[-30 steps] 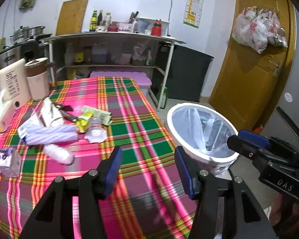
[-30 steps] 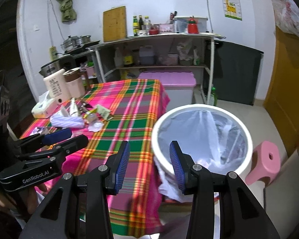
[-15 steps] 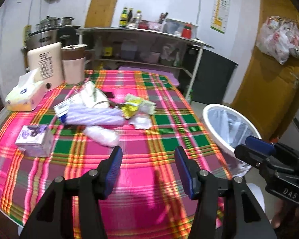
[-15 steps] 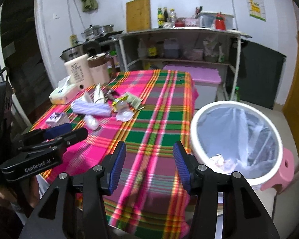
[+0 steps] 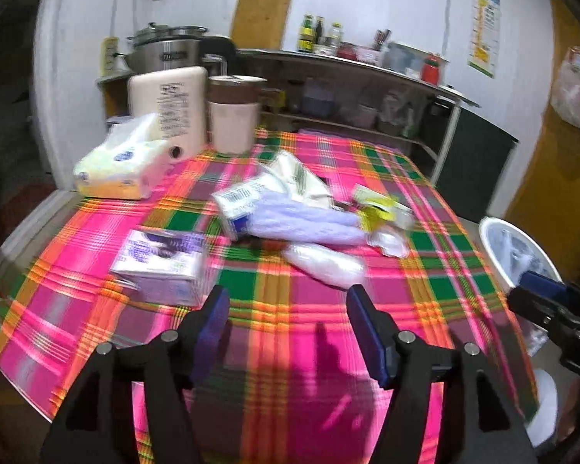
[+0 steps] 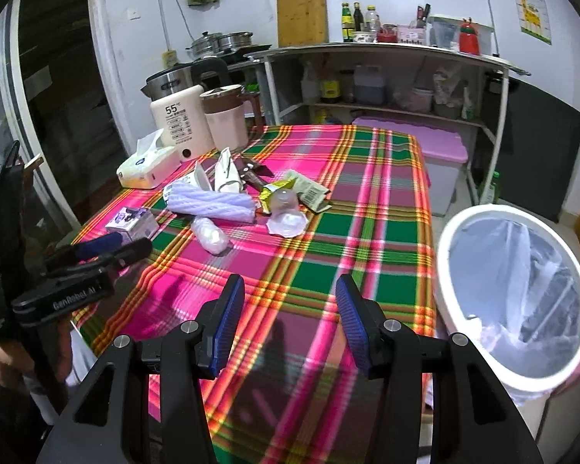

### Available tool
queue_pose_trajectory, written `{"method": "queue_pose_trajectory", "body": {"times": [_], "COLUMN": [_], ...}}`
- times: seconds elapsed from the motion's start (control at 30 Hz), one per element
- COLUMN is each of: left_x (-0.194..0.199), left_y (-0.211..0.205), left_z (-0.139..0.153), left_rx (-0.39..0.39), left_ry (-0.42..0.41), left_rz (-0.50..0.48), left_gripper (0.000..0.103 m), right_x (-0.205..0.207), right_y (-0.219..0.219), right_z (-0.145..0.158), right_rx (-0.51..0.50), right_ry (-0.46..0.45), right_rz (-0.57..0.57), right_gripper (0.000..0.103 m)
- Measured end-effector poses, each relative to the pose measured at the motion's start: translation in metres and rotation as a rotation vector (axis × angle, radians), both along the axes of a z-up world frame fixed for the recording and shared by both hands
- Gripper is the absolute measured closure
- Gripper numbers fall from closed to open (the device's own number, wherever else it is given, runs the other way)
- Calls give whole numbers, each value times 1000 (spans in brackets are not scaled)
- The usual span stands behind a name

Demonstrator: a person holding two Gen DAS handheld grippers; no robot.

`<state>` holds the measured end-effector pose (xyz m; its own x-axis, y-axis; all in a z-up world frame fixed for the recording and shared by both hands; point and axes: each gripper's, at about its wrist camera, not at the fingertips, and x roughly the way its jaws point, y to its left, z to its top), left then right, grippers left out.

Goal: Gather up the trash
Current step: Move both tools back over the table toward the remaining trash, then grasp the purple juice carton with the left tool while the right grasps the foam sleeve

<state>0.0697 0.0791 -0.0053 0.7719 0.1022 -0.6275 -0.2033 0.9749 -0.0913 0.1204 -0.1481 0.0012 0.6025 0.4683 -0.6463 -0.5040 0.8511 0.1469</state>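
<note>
Trash lies in a heap on the plaid tablecloth [image 5: 290, 309]: a lilac corrugated wrapper [image 5: 301, 224] [image 6: 212, 203], a clear crumpled plastic bag [image 5: 324, 265] [image 6: 211, 236], a yellow snack wrapper [image 5: 382, 208] [image 6: 276, 189], a white lid [image 6: 286, 224] and a small purple box [image 5: 162, 266] [image 6: 131, 222]. My left gripper [image 5: 286, 332] hangs over the near table edge, its jaws opening with nothing between them. My right gripper [image 6: 288, 317] is open and empty, short of the heap. A white bin [image 6: 514, 290] [image 5: 514, 251] with a clear liner stands to the right of the table.
A tissue pack [image 5: 123, 166], a cream thermos jug [image 6: 178, 123] and a brown-lidded cup [image 6: 226, 116] stand at the table's far left. Behind are a shelf unit [image 6: 386, 77] with bottles, a pink storage box [image 6: 429, 143] and a wooden door [image 5: 560, 154].
Both views have swung left from the bin toward the heap on the table. The left gripper's jaws have spread wider, and the right gripper's jaws have widened a little.
</note>
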Motion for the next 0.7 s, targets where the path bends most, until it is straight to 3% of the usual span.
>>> {"method": "queue_pose_trajectory", "body": {"times": [0.33, 0.7], "left_x": [5, 19], "left_y": [59, 84], "left_z": [-6, -21], "left_rx": [11, -9], "left_ry": [-2, 33], "left_rz": [122, 115], "left_gripper": [27, 22], "right_x": [21, 40], "right_y": [29, 65], "right_z": [-12, -25], "right_rx": [-6, -42], "right_ry": [25, 48], "right_rz": [70, 145], "right_gripper": [52, 52]}}
